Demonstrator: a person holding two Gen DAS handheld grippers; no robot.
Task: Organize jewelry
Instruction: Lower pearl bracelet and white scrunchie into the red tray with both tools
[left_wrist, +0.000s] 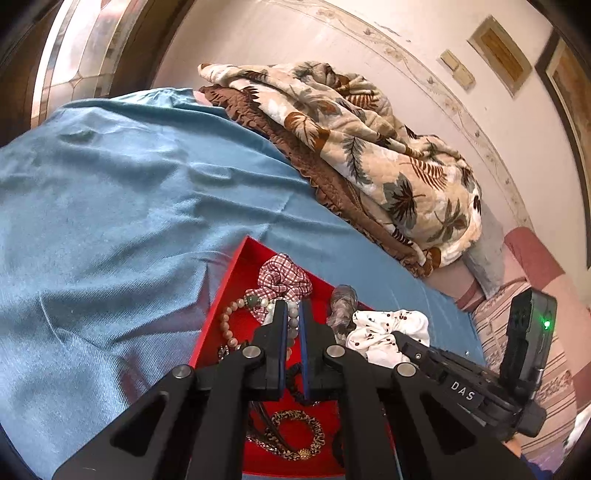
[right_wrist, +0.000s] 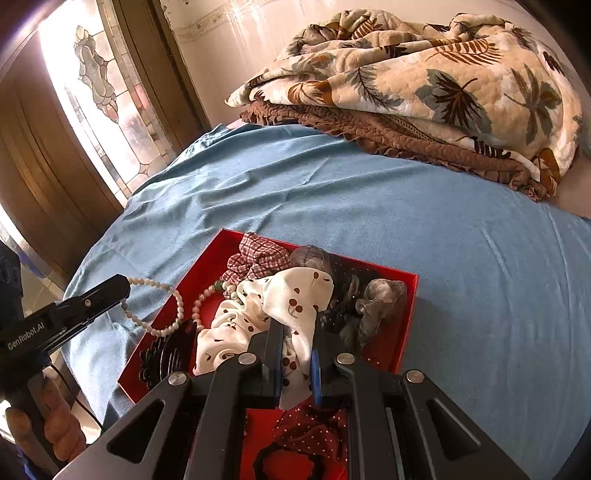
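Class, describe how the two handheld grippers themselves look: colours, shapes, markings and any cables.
Both are matte black tools with angular linkage arms joined by round silver pivot pins. The left gripper and right gripper have straight fingers lined with blue pads. The left one's side reads "GenRobot.AI" in white, and a thin black cable trails below its handle. The right carries a white "DAS" label and a black module with a green light.
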